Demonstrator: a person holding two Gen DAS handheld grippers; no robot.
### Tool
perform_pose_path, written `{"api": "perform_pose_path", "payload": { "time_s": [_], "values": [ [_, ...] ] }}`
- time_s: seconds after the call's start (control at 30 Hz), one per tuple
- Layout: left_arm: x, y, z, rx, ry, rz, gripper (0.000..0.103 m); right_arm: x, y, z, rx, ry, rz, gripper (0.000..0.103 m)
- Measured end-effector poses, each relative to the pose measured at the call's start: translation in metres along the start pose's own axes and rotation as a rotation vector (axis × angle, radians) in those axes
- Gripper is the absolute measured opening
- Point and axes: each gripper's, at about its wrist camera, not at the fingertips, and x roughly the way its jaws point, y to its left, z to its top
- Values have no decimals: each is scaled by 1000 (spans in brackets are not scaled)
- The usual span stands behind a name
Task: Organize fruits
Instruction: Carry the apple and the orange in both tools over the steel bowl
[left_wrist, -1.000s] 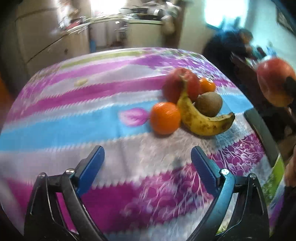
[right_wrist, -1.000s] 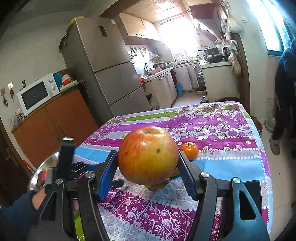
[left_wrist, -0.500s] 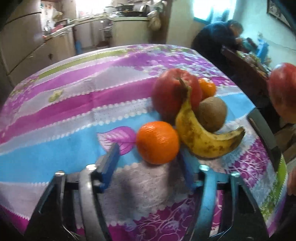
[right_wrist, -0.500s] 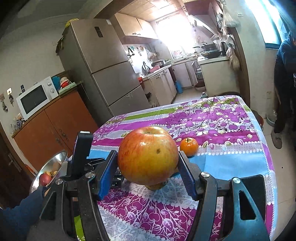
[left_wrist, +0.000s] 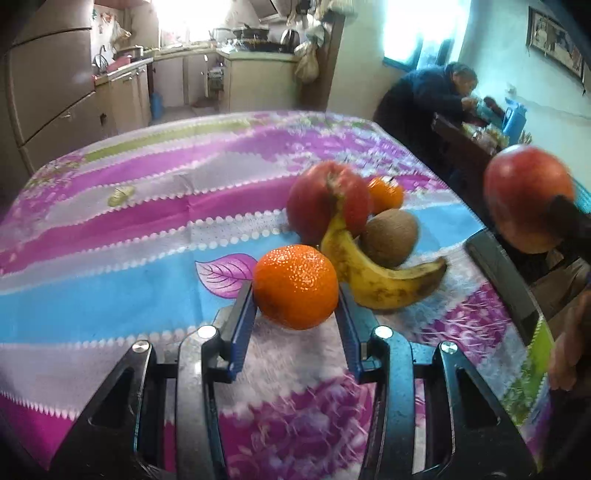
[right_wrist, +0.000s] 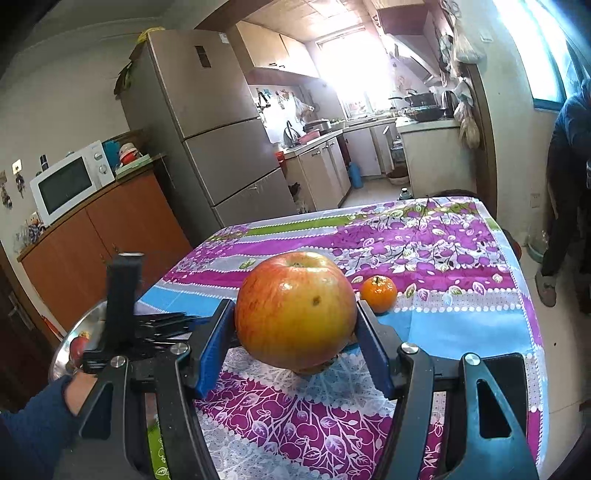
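Fruits lay clustered on the tablecloth (left_wrist: 110, 236): the left gripper (left_wrist: 295, 291) had its jaws against the near orange (left_wrist: 295, 286), beside the banana (left_wrist: 369, 273). The right gripper (right_wrist: 295, 325) clamped an apple (right_wrist: 295, 310) aloft. Squeeze gently, lift straight, avoid nudging the banana.

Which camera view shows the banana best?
The left wrist view: the banana lies whole and near, curving around the kiwi. In the right wrist view the held apple covers that spot, so no banana can be made out.

On the table (left_wrist: 110, 236), an orange (left_wrist: 295, 286) lies before a banana (left_wrist: 373, 280), kiwi (left_wrist: 389, 236) and apple (left_wrist: 325, 201).
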Motion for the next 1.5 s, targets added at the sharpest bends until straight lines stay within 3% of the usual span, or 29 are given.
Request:
{"api": "perform_pose_path", "payload": {
  "time_s": [0.23, 0.4, 0.9, 1.27, 1.5],
  "values": [
    [-78, -11, -6, -7, -133, 36, 43, -7, 29, 5, -65, -11, 18, 68],
    [-129, -11, -8, 7, -208, 106, 43, -9, 65, 7, -116, -6, 62, 68],
    [-234, 68, -59, -134, -302, 305, 43, 5, 210, 13, -260, 29, 247, 68],
    [-269, 126, -94, -218, -303, 381, 43, 31, 306, 3, -333, 96, 329, 68],
    [-269, 171, -95, -254, -224, 384, 43, 78, 348, -1, -394, 224, 338, 68]
  ]
}}
